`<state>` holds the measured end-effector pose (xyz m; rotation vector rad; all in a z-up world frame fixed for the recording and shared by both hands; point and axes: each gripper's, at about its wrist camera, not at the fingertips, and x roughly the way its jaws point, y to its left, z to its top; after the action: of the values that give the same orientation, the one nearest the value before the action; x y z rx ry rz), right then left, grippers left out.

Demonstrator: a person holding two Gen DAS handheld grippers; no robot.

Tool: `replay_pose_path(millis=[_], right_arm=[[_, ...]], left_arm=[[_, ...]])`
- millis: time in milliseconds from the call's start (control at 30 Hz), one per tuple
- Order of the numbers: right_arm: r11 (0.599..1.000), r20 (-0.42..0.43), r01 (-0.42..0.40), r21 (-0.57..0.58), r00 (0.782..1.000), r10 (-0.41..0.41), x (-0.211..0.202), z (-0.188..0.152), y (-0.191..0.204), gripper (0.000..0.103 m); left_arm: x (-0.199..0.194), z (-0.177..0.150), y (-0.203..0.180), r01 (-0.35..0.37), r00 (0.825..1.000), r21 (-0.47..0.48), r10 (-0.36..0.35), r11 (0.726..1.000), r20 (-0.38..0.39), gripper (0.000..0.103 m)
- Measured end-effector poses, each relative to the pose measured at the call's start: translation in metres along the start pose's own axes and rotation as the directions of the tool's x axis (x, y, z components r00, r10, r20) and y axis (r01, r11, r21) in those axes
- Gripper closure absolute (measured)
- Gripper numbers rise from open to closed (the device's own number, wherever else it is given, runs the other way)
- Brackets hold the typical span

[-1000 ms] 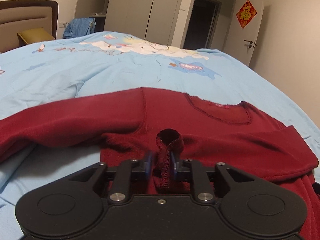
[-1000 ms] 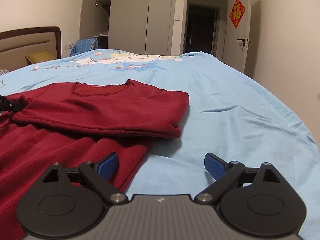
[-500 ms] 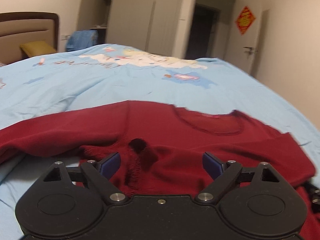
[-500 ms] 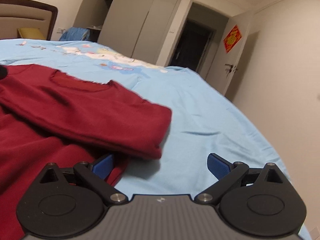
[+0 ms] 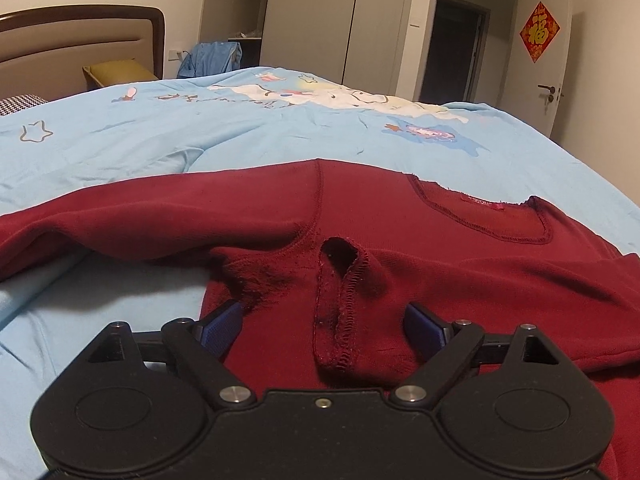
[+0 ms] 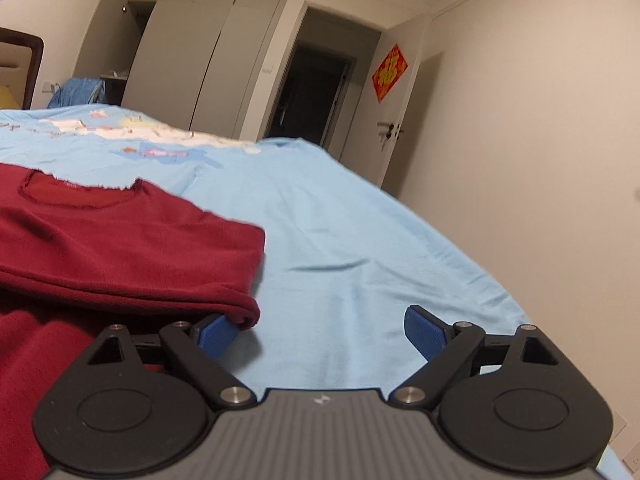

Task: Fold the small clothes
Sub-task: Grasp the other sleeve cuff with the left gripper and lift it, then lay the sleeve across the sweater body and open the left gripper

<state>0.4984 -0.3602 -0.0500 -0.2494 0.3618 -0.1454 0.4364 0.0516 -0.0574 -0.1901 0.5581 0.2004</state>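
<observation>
Left wrist view — left gripper low over sweater, jaws spread wide.

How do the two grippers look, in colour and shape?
Both are alike: the left gripper and the right gripper have black bodies with two round discs, silver screws and textured blue pads. The right one's central plate is ribbed grey. No sleeves or cables show.

Left gripper, right gripper: jaws spread wide, empty.
</observation>
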Motion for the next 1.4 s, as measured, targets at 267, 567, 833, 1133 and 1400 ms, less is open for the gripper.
replay_pose_path(millis=[267, 567, 833, 1133, 1400], right_arm=[[0.988, -0.009, -0.149, 0.048, 0.989, 0.15, -0.028, -0.002, -0.011, 0.004], [0.935, 0.042, -0.352, 0.048, 0.936, 0.351, -0.102, -0.003, -0.012, 0.0], [0.91, 0.038, -0.415, 0.002, 0.909, 0.414, -0.14, -0.013, 0.009, 0.0], [0.9, 0.023, -0.435, 0.006, 0.9, 0.435, -0.145, -0.015, 0.022, 0.0], [0.899, 0.029, -0.437, 0.021, 0.899, 0.436, -0.143, -0.017, 0.019, 0.0]], left_arm=[[-0.048, 0.006, 0.016, 0.055, 0.997, 0.001, -0.055, 0.998, 0.052, 0.001], [-0.122, 0.001, 0.113, -0.087, 0.995, -0.087, 0.09, 0.992, 0.04, 0.001], [-0.128, 0.003, 0.229, -0.198, 0.971, -0.49, 0.237, 0.849, 0.017, 0.001], [-0.12, 0.007, 0.271, -0.333, 0.893, -0.688, 0.451, 0.645, -0.01, 0.072], [-0.118, 0.045, 0.265, -0.284, 0.865, -0.616, 0.474, 0.735, 0.166, 0.095]])
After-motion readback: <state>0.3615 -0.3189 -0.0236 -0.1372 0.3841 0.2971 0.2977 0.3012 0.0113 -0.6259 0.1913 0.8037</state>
